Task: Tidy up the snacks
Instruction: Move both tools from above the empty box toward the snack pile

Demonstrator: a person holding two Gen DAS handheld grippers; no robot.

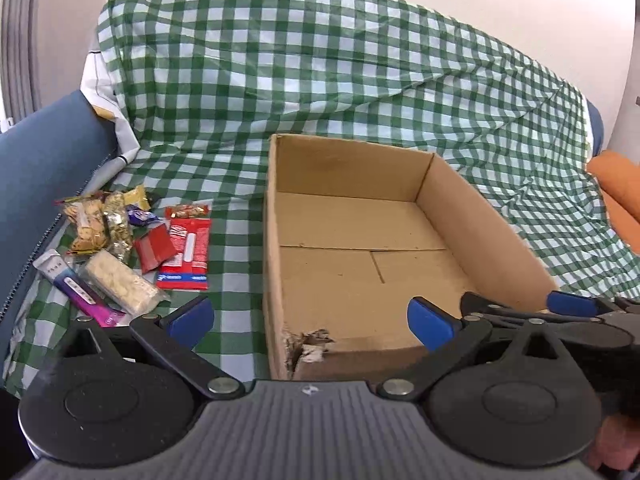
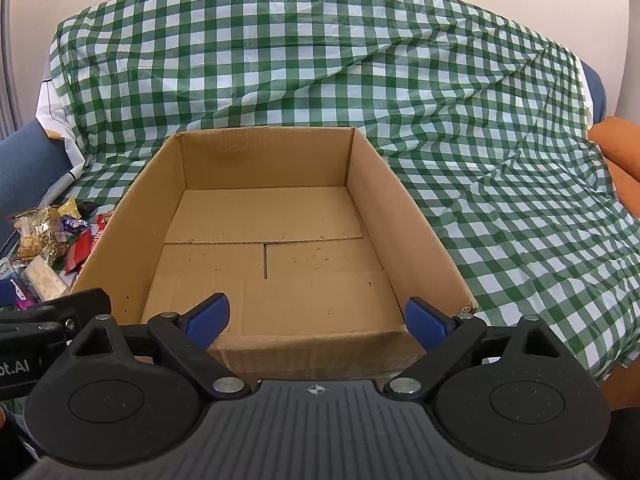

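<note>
The snacks [image 1: 132,248] are piled on the green checked cloth [image 1: 320,80], just left of the open cardboard box [image 1: 492,236]. The left tool [image 1: 312,318] is held wide open and empty near the box's torn corner. The right tool [image 2: 318,318] is spread wide over the box's near wall, with nothing gripped.

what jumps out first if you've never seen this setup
An open, empty cardboard box sits mid-scene on a green-and-white checked cloth draped over a sofa. To its left lies a pile of snack packets, none boxed yet. Both claws, left claw and right claw, hang open at the box's near edge.
</note>
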